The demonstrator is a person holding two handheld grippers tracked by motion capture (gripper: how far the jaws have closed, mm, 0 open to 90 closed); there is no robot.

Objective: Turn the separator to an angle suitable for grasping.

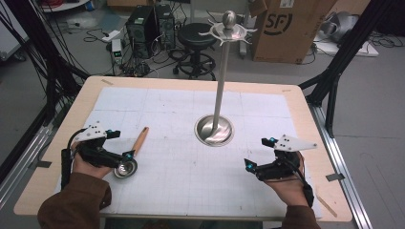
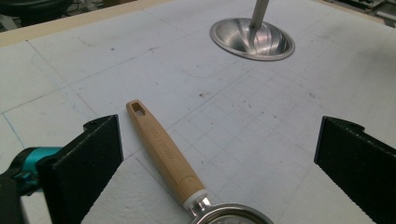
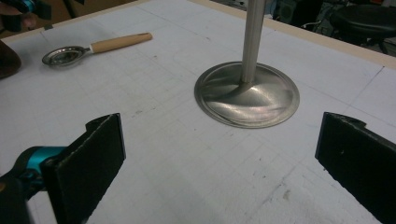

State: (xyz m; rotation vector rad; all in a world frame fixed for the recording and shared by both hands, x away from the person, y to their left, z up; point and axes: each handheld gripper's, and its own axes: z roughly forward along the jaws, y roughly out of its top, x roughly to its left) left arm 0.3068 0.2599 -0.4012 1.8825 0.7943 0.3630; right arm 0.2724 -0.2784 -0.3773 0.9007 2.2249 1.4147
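Observation:
A small metal strainer with a wooden handle lies on the white mat at the left, handle pointing away from me. My left gripper stands open just over it. In the left gripper view the handle lies between the wide-apart jaws of that gripper, and neither pad touches it. A tall metal stand with hooks at its top rises from a round base at the mat's middle. My right gripper is open and empty at the right, facing the stand's base with its jaws spread wide.
A white gridded mat covers most of the wooden table. Beyond the far edge stand a black stool, computer cases, a cardboard box and loose cables on the floor.

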